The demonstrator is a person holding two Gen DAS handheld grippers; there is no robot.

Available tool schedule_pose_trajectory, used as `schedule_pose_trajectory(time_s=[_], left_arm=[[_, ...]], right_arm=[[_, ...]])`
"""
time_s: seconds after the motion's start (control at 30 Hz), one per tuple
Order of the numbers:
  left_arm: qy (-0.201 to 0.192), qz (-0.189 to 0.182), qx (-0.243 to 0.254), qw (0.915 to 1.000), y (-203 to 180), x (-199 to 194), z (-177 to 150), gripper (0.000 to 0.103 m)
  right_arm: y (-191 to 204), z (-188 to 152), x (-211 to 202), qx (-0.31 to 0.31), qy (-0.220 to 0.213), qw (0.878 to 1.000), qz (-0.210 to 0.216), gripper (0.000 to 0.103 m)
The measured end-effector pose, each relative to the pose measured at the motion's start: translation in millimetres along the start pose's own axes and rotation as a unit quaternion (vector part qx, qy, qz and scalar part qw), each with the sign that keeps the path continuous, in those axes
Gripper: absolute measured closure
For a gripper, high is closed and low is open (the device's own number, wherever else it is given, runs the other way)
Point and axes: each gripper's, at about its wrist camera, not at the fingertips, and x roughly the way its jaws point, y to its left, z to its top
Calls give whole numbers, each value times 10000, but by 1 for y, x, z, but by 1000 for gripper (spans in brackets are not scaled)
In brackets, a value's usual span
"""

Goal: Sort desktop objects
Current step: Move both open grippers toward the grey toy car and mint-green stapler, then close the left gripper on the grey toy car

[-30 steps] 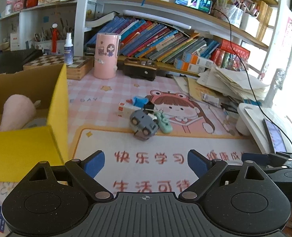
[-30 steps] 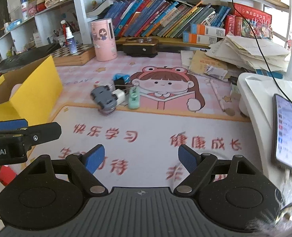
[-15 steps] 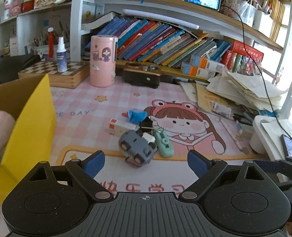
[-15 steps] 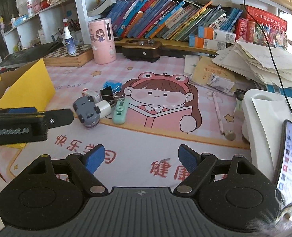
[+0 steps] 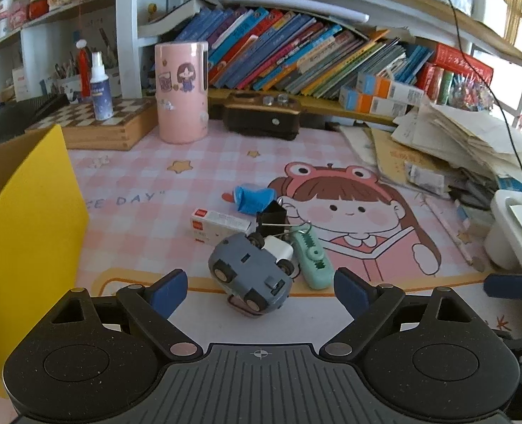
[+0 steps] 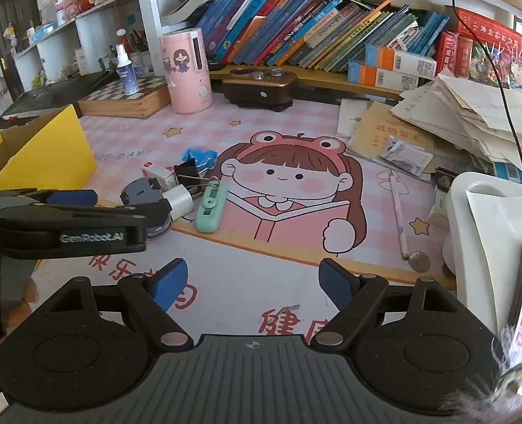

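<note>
Boxy grey toy car (image 5: 250,275) lies overturned on glossy printed mat (image 5: 197,321).

"GenRobot.AI" in white on side of left gripper (image 6: 70,212). Desk mat (image 5: 190,183) has "DAY" in pale letters near yellow box (image 5: 31,233), red Chinese characters along front edge, "健" readable in right wrist view. Book spines and small white box label too small to read

The toy car (image 5: 250,275) lies mid-surface, the correction tape (image 5: 312,259) touching its right side, the small carton (image 5: 220,224) behind it, the cardboard box (image 5: 31,233) at the left edge.
</note>
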Motion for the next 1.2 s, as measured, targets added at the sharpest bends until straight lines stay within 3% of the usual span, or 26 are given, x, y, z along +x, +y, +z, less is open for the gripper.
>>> schedule_pose_trajectory(time_s=[0.2, 0.4, 0.57, 0.73, 0.93, 1.2], left_arm=[[64, 68, 99, 9999, -2, 11, 0, 12], [183, 172, 301, 9992, -6, 25, 2, 18], [230, 406, 438, 9980, -8, 38, 2, 40], [130, 488, 615, 9968, -10, 35, 2, 41], [-76, 383, 168, 9991, 5, 5, 8, 41], [-197, 247, -495, 9983, 32, -38, 10, 41]], right_arm=[[-2, 1, 3, 25, 61, 10000, 14, 22], [-1, 1, 8, -61, 129, 9999, 83, 22], [0, 1, 10, -125, 198, 9996, 126, 22], [3, 2, 16, -217, 261, 9993, 185, 22], [8, 8, 30, -241, 206, 9991, 276, 22], [23, 24, 76, -466, 116, 9979, 437, 48]])
